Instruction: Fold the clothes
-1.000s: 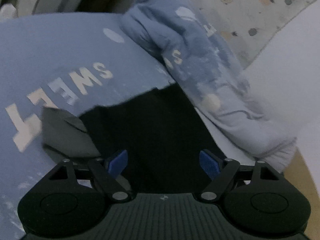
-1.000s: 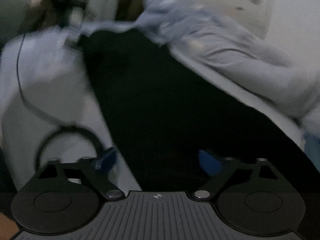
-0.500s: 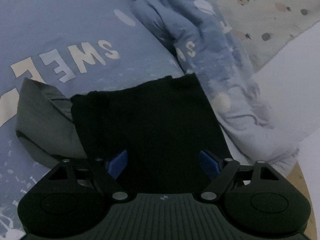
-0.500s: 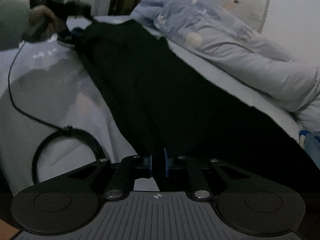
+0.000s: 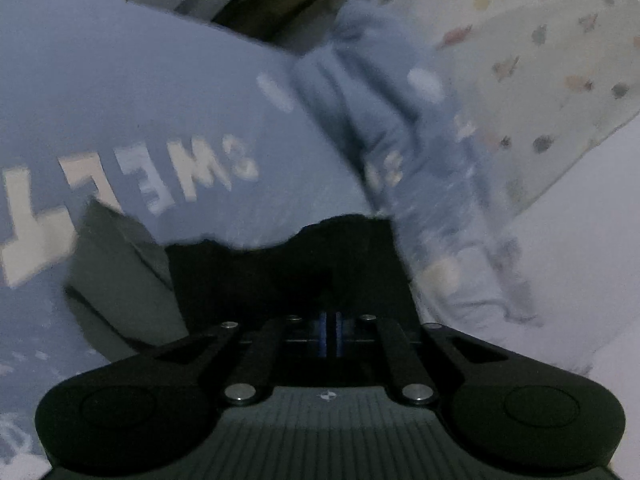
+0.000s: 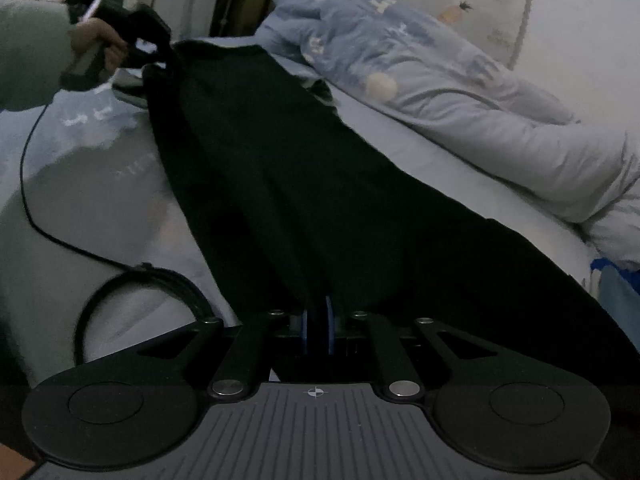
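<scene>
A big blue blanket (image 5: 132,92) with white letters covers the bed. A puffy blue quilt (image 6: 440,92) lies bunched on it. A black cord (image 6: 132,276) loops across the blanket.

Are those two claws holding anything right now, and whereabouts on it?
Both grip the black garment. The right claw is shut on its near edge; the left claw is shut on the opposite end, stretching it across the bed.

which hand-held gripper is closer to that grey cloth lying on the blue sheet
Left. The left hand-held gripper, shut on the black garment, is right beside the grey cloth. The right hand-held gripper grips the garment's opposite end, farther off.
</scene>
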The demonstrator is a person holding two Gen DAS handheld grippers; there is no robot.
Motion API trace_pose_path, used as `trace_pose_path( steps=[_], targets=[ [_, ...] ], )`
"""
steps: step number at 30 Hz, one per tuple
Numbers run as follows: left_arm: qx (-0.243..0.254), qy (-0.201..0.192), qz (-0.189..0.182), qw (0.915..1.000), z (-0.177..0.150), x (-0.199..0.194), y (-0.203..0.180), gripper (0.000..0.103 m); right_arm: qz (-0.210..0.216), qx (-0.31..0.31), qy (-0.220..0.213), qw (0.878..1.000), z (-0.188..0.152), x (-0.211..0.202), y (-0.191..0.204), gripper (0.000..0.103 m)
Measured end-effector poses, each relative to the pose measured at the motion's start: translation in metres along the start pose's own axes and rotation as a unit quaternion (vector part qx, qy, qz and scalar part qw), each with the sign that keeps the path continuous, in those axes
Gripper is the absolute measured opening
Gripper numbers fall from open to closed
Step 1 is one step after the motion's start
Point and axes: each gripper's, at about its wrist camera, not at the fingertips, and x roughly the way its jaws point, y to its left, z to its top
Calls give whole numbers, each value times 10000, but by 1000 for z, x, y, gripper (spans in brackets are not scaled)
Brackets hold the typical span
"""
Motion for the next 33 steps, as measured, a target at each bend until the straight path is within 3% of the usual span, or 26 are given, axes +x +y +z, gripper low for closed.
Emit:
trace_pose_path(
  steps=[6, 9, 10, 13, 15, 18, 21, 24, 27, 33],
  targets=[
    [-89, 377, 644, 9972, 1, 19, 25, 11, 251, -119, 252, 9993, -10, 24, 19, 11],
    [-67, 340, 581, 9977, 0, 11, 26, 41, 169, -2, 223, 9996, -16, 19, 21, 19],
    [-22, 293, 503, 9983, 1, 6, 26, 56, 142, 69, 189, 9997, -18, 15, 21, 28],
    [69, 262, 408, 9988, 0, -6, 27, 74, 43, 353, 58, 9994, -26, -2, 12, 47],
    [74, 301, 415, 9987, -3, -11, 29, 80, -162, 709, -97, 9973, -38, -23, -4, 62],
    [82, 359, 426, 9984, -7, -20, 31, 82, -828, 1378, -192, 9868, -65, -55, -41, 69],
    [89, 417, 437, 9981, -11, -29, 34, 84, -1589, 1889, 22, 9691, -101, -80, -79, 70],
    [97, 475, 447, 9978, -16, -38, 36, 85, -1893, 1898, 238, 9631, -118, -86, -95, 70],
    [88, 531, 390, 9978, -20, -34, 36, 86, -1750, 1798, 141, 9679, -111, -83, -86, 70],
    [47, 422, 406, 9983, -14, -13, 41, 87, -1072, 1399, -76, 9843, -81, -70, -39, 71]
  ],
)
